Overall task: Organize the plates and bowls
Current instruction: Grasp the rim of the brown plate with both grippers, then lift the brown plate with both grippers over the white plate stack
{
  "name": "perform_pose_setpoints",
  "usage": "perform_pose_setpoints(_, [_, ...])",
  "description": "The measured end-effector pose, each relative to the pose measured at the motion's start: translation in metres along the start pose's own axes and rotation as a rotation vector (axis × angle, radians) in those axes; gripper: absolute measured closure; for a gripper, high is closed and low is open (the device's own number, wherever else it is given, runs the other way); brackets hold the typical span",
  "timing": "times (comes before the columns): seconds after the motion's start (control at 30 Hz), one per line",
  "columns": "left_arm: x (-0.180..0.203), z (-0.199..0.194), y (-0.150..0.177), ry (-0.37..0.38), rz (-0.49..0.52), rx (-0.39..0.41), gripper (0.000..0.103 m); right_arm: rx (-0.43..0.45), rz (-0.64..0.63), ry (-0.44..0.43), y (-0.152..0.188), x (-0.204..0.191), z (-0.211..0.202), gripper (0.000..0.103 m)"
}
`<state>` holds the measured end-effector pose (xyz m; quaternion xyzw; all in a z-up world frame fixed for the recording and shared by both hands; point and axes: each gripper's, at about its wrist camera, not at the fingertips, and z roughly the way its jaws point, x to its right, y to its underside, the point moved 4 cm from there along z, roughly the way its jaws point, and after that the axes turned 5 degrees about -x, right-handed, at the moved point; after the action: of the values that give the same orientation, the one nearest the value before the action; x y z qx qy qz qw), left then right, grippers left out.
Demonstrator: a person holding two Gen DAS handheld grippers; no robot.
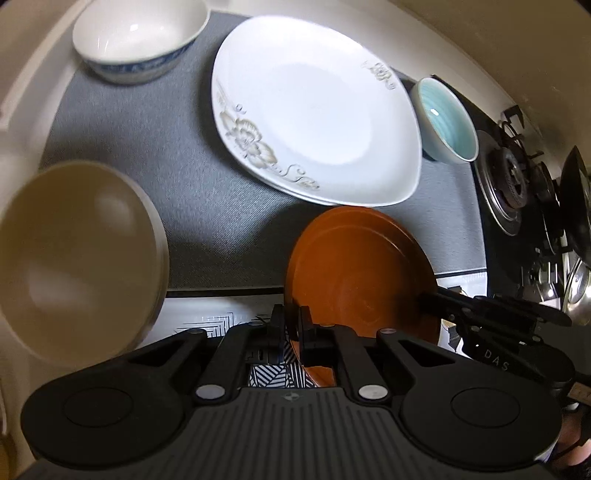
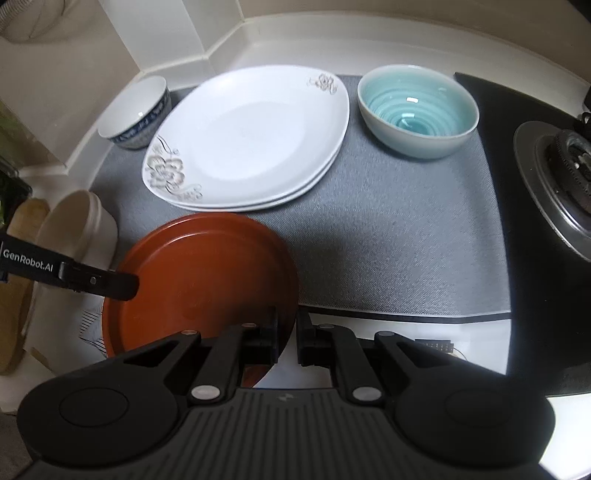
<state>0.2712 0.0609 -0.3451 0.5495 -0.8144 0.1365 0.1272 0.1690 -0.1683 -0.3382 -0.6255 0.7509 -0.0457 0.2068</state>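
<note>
A brown-orange round plate point(image 1: 354, 273) point(image 2: 199, 273) is held above the grey mat's front edge. My left gripper point(image 1: 293, 332) is shut on its left rim; it shows in the right wrist view point(image 2: 122, 286). My right gripper point(image 2: 287, 332) is shut on its right rim; it shows in the left wrist view point(image 1: 436, 301). Behind lie two stacked white square flowered plates point(image 1: 314, 110) point(image 2: 251, 136), a blue-patterned white bowl point(image 1: 136, 37) point(image 2: 136, 114), a turquoise bowl point(image 1: 445, 122) point(image 2: 417, 110) and a cream bowl point(image 1: 77, 254) point(image 2: 79, 229).
A grey mat point(image 2: 388, 236) covers the white counter. A gas burner point(image 2: 561, 184) on a black hob stands at the right, with a dark pan point(image 1: 576, 199) seen in the left wrist view. A wall corner point(image 2: 199, 33) runs behind the dishes.
</note>
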Motion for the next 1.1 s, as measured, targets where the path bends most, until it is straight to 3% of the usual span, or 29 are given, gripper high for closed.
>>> perform_pose_setpoints(0.33, [0.007,-0.029,0.0,-0.031,0.036,0.053,0.096,0.066,-0.026,-0.007,-0.012,-0.01,-0.033,0.093])
perform_pose_setpoints(0.53, [0.011,-0.062,-0.001,-0.012,0.055,0.118,0.096,0.123,-0.028,-0.016,-0.025,-0.02,-0.066,0.093])
perform_pose_setpoints(0.83, [0.028,-0.126,-0.03,-0.041,0.079,0.342,0.095,0.31,-0.076,-0.006,-0.067,-0.043,-0.123,0.093])
perform_pose_setpoints(1.1, [0.033,-0.117,-0.066,-0.049,0.04,0.336,0.094,0.36,-0.059,0.033,-0.106,-0.036,-0.111,0.093])
